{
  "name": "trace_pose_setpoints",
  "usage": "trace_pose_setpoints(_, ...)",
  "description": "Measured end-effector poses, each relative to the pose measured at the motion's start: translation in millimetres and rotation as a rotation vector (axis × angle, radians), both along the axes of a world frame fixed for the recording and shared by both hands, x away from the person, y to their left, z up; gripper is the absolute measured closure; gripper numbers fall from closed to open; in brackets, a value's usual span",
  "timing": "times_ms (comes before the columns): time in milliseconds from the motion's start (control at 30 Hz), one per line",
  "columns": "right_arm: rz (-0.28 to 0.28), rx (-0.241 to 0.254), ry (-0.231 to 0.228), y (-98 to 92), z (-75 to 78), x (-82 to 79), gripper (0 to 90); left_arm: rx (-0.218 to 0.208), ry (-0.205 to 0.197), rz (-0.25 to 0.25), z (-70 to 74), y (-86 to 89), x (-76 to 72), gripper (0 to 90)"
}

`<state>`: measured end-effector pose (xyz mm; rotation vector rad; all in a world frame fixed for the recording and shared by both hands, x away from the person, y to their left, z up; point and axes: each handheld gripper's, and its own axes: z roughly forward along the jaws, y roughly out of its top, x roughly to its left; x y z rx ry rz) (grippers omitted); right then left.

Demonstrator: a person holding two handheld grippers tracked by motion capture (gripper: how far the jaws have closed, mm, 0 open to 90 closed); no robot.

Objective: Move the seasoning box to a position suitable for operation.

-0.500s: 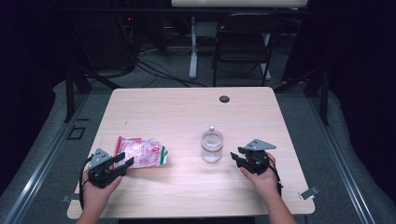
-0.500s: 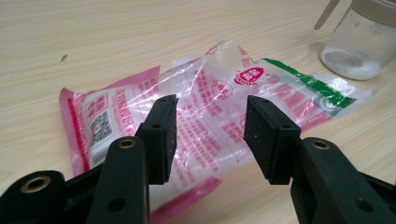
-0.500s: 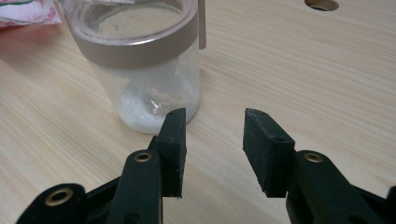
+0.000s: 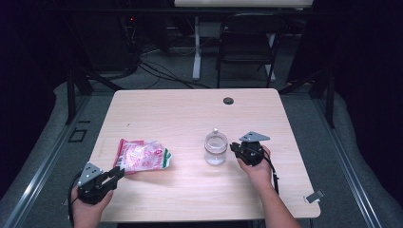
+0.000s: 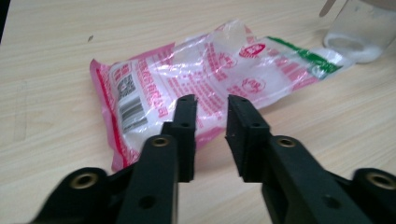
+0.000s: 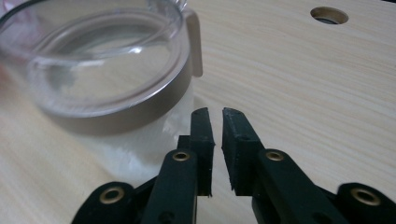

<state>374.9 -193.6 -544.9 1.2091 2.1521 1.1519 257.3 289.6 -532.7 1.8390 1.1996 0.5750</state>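
High view: my left gripper (image 4: 115, 174) sits just short of the pink snack bag (image 4: 141, 155) on the pale wooden worktop (image 4: 190, 114), my right gripper (image 4: 235, 147) just beside the clear lidded jar (image 4: 215, 147). Left gripper view reads the bag's barcode; right gripper view shows the jar's bronze rim. Both grippers stand slightly apart, holding nothing. A folding chair (image 4: 247, 45) and cables (image 4: 157, 66) fill the dark room behind.
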Motion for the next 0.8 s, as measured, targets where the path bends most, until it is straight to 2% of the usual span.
trace_pose_setpoints(33, -0.013, 0.012, 0.018, 0.3, -0.5, 5.1, 85.6, 0.004, -0.007, 0.01, 1.8, -0.6, -3.7, 81.1)
trace_pose_setpoints(133, -0.024, 0.02, 0.016, 1.9, 0.2, 7.5, 87.5, -0.006, -0.014, 0.016, 5.9, -4.8, -7.1, 86.6)
trace_pose_setpoints(167, -0.027, 0.021, 0.009, 4.3, 2.4, 8.7, 88.7, -0.006, -0.022, 0.003, 11.3, -14.0, -8.2, 88.5)
trace_pose_setpoints(200, -0.027, 0.021, 0.009, 4.3, 2.4, 8.7, 88.7, -0.006, -0.022, 0.003, 11.3, -14.0, -8.2, 90.0)
trace_pose_setpoints(267, -0.024, 0.013, -0.003, 7.0, 5.3, 10.5, 89.0, 0.004, -0.024, -0.023, 16.8, -27.4, -7.2, 90.0)
trace_pose_setpoints(300, -0.024, 0.008, -0.015, 8.6, 5.8, 11.1, 89.7, 0.002, -0.018, -0.051, 18.6, -38.6, -4.5, 90.0)
trace_pose_setpoints(333, -0.024, 0.008, -0.015, 8.6, 5.8, 11.1, 89.7, 0.002, -0.018, -0.051, 18.6, -38.6, -4.5, 90.0)
trace_pose_setpoints(367, -0.015, 0.014, -0.014, 9.4, 4.5, 12.0, 89.7, 0.007, -0.009, -0.077, 18.7, -52.4, -0.3, 90.0)
trace_pose_setpoints(400, -0.015, 0.014, -0.014, 9.4, 4.5, 12.0, 89.7, 0.007, -0.009, -0.077, 18.7, -52.4, -0.3, 90.0)
trace_pose_setpoints(433, -0.004, 0.011, -0.016, 9.8, 3.5, 13.2, 89.2, -0.001, -0.002, -0.086, 18.7, -66.1, 5.4, 90.0)
trace_pose_setpoints(467, -0.004, 0.011, -0.016, 9.8, 3.5, 13.2, 89.2, -0.001, -0.002, -0.086, 18.7, -66.1, 5.4, 90.0)
trace_pose_setpoints(567, 0.01, 0.035, -0.004, 9.5, 2.0, 15.2, 89.1, -0.026, 0.001, -0.101, 21.6, -84.6, 14.7, 90.0)
trace_pose_setpoints(667, 0.015, 0.03, 0.0, 9.9, 2.0, 14.8, 90.0, -0.057, 0.008, -0.108, 25.9, -103.1, 24.0, 90.0)
trace_pose_setpoints(733, 0.02, 0.041, 0.0, 9.5, 2.3, 14.3, 90.0, -0.054, 0.011, -0.114, 28.1, -115.9, 31.2, 90.0)
trace_pose_setpoints(767, 0.029, 0.039, 0.001, 8.4, 2.8, 13.6, 90.0, -0.05, 0.019, -0.119, 29.0, -129.4, 39.9, 90.0)
trace_pose_setpoints(800, 0.029, 0.039, 0.001, 8.4, 2.8, 13.6, 90.0, -0.05, 0.019, -0.119, 29.0, -129.4, 39.9, 90.0)
